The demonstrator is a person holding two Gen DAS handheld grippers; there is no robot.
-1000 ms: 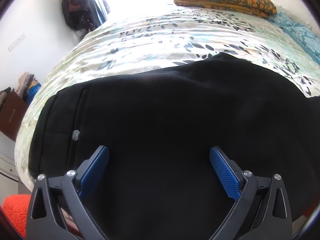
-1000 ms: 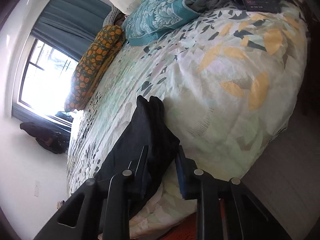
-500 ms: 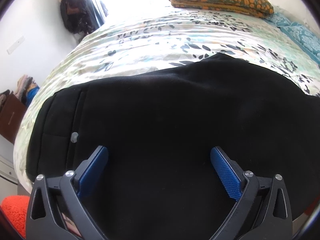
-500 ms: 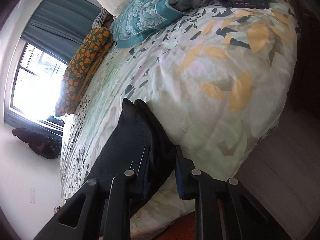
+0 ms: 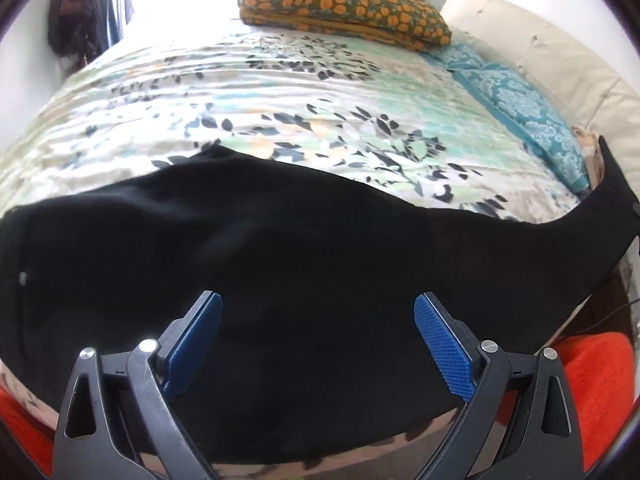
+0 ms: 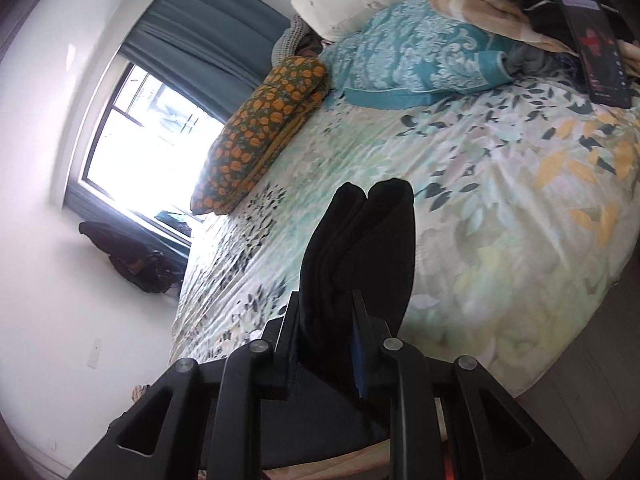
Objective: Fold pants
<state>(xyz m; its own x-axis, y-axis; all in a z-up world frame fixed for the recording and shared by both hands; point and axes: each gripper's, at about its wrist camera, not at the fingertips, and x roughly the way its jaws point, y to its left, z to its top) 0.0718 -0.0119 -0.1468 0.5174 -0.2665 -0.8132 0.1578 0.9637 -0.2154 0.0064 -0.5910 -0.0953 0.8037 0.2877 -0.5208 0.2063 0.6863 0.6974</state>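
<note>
Black pants [image 5: 280, 248] lie spread across the near edge of a bed with a floral cover [image 5: 280, 92]. My left gripper [image 5: 318, 320] hangs open just above the middle of the pants, its blue pads [image 5: 436, 332] wide apart with only flat cloth below. At the right edge of the left wrist view the leg end [image 5: 612, 200] rises off the bed. In the right wrist view my right gripper [image 6: 324, 312] is shut on that leg end of the pants [image 6: 360, 240], which sticks up between the pads as doubled black folds above the bed cover [image 6: 500, 220].
A folded orange-dotted blanket [image 5: 344, 12] and teal patterned pillow [image 5: 520, 96] lie at the bed's far side by a cream headboard [image 5: 540, 48]. A dark phone or tablet [image 6: 592, 44] rests on the bed. A window [image 6: 148, 132] is beyond. Orange cloth [image 5: 588, 376] sits below the bed edge.
My right gripper has lifted the leg end clear of the bed and swung it inward. The left gripper has shifted right along the pants, staying open; the waistband button now sits at the far left.
</note>
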